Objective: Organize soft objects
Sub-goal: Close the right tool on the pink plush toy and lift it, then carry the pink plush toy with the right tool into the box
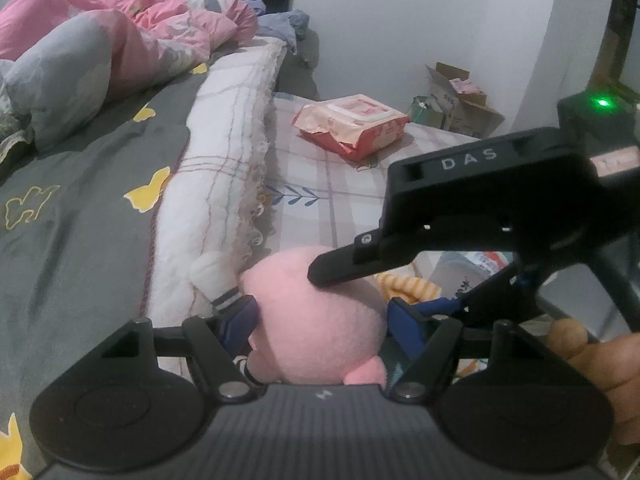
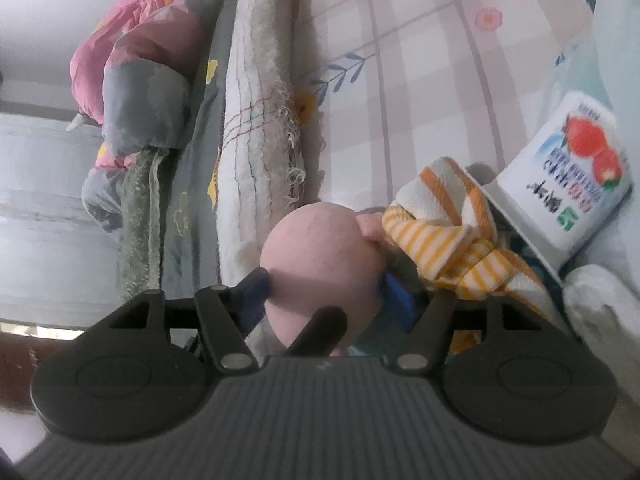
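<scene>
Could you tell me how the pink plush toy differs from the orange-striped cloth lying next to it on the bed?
The pink plush toy is one plain pink colour; the orange-striped cloth is white with orange stripes. The toy is rounded and stuffed, whereas the cloth is thin fabric, crumpled and knotted. The toy sits between the fingers of both grippers; the cloth lies beside them, between neither pair. Both are soft and rest on the checked bedsheet.

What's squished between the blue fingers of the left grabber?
A round pink plush toy sits between the left gripper's blue fingers, with both pads against its sides. The left wrist view shows this.
</scene>
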The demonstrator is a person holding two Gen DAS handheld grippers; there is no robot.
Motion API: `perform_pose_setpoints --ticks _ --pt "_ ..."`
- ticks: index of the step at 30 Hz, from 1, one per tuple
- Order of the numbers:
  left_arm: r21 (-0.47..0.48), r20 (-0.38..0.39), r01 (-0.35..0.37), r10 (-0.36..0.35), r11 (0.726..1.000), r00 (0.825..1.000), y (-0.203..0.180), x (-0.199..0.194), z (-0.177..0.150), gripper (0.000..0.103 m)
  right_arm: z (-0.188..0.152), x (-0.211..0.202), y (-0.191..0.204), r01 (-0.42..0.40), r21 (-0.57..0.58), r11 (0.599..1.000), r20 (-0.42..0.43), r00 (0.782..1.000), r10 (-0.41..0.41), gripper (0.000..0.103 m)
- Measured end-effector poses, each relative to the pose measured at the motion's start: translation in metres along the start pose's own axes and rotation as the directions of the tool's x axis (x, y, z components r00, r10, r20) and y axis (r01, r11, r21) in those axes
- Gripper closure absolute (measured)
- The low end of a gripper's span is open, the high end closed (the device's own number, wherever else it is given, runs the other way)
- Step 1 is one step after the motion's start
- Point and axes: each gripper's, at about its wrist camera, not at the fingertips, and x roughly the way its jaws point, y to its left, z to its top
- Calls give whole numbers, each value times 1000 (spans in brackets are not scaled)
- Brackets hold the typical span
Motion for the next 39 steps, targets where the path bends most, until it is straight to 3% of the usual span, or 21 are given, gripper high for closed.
perform_pose_setpoints --ticks 10,23,32,39 --pt "-31 34 20 -19 999 999 -4 -26 -2 31 -11 -16 8 -57 -41 998 22 998 58 44" --pt "38 148 16 -21 999 989 -48 -97 4 31 -37 -96 24 -162 -172 972 96 979 180 46" --pt "182 203 116 -152 976 967 -129 -118 23 31 -43 -197 -24 -218 -157 963 269 929 254 49" --pt "328 181 241 -311 913 933 -228 -101 36 29 -45 -292 -93 -188 -101 977 458 863 214 49"
